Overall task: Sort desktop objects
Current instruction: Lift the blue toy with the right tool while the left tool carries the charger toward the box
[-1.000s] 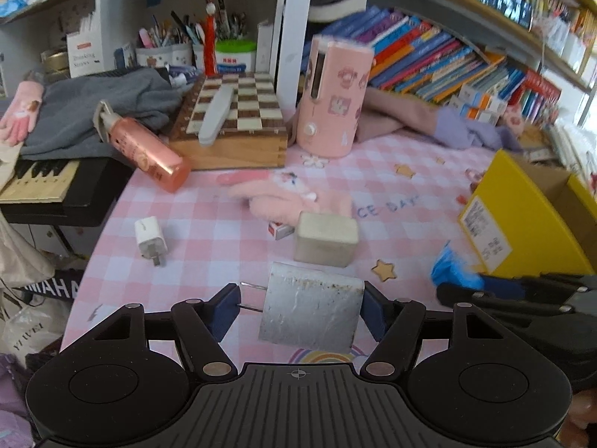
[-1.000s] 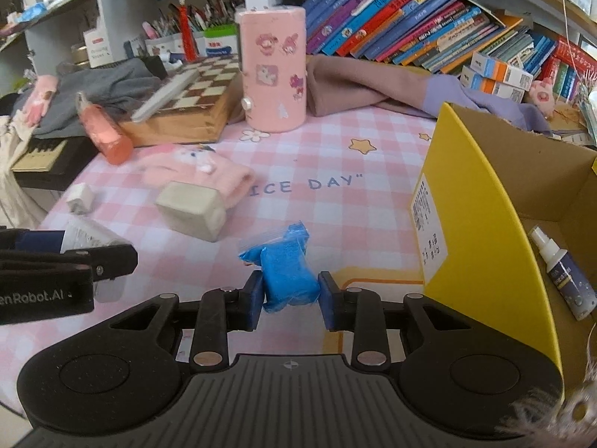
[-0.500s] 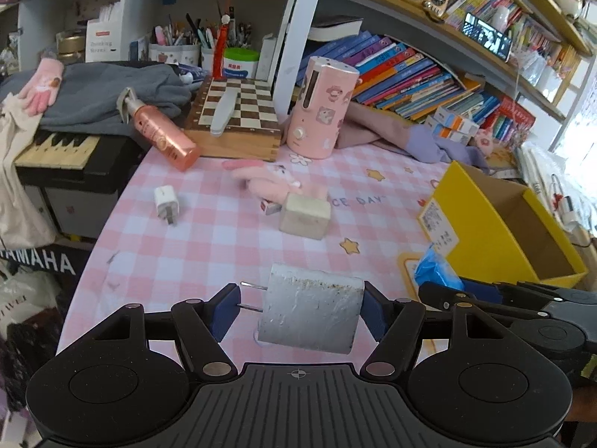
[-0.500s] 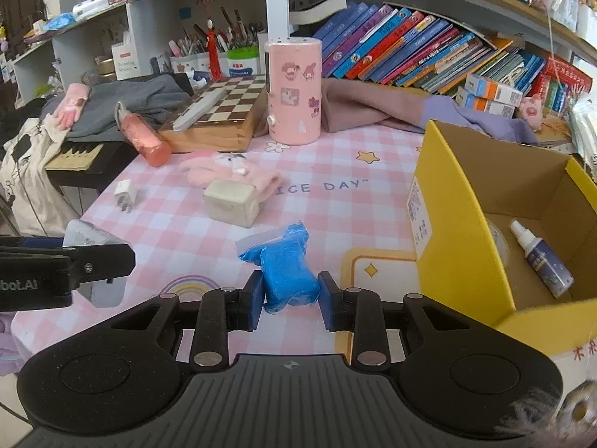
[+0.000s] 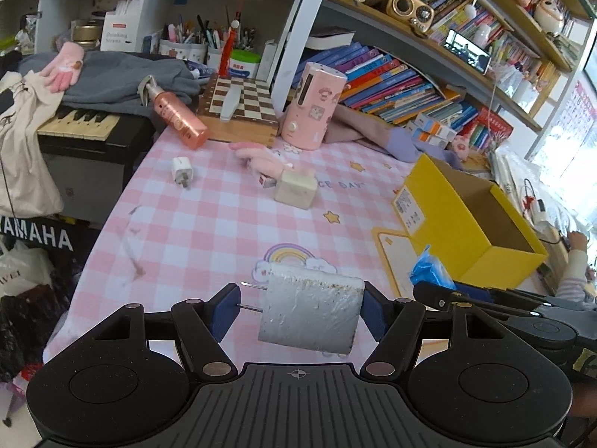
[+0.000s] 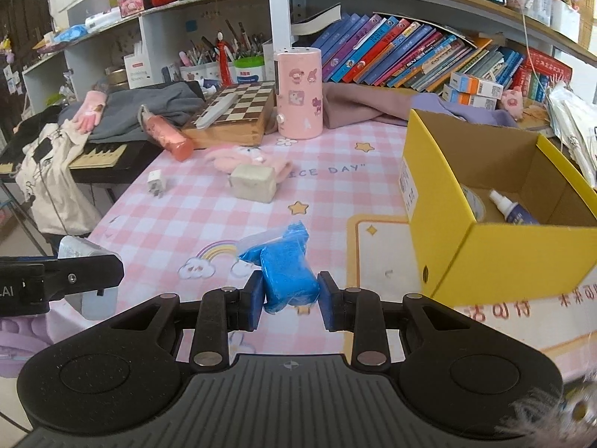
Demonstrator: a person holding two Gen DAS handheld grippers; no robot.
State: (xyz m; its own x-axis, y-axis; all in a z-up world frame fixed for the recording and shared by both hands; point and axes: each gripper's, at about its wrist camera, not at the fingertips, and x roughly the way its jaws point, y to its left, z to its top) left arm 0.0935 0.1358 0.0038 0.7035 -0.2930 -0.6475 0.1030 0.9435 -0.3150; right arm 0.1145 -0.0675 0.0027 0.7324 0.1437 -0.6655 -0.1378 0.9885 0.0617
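Observation:
My left gripper (image 5: 298, 311) is shut on a silver-grey charger block (image 5: 309, 313) with two prongs pointing left, held well above the pink checked table (image 5: 209, 231). It also shows in the right wrist view (image 6: 84, 261). My right gripper (image 6: 289, 300) is shut on a blue wrapped packet (image 6: 287, 272), also seen in the left wrist view (image 5: 429, 270). The open yellow box (image 6: 485, 261) stands to the right, with a spray bottle (image 6: 511, 211) inside.
On the table lie a small white plug (image 5: 181, 169), a cream cube (image 5: 296, 191), a pink plush glove (image 5: 261, 156), a pink bottle (image 5: 175, 115), a chessboard box (image 5: 242, 108) and a pink cylinder (image 5: 313, 106). A keyboard (image 5: 78, 127) sits left; bookshelves stand behind.
Both grippers have risen and pulled back from the table with their objects held. More of the table and the yellow box's inside now shows.

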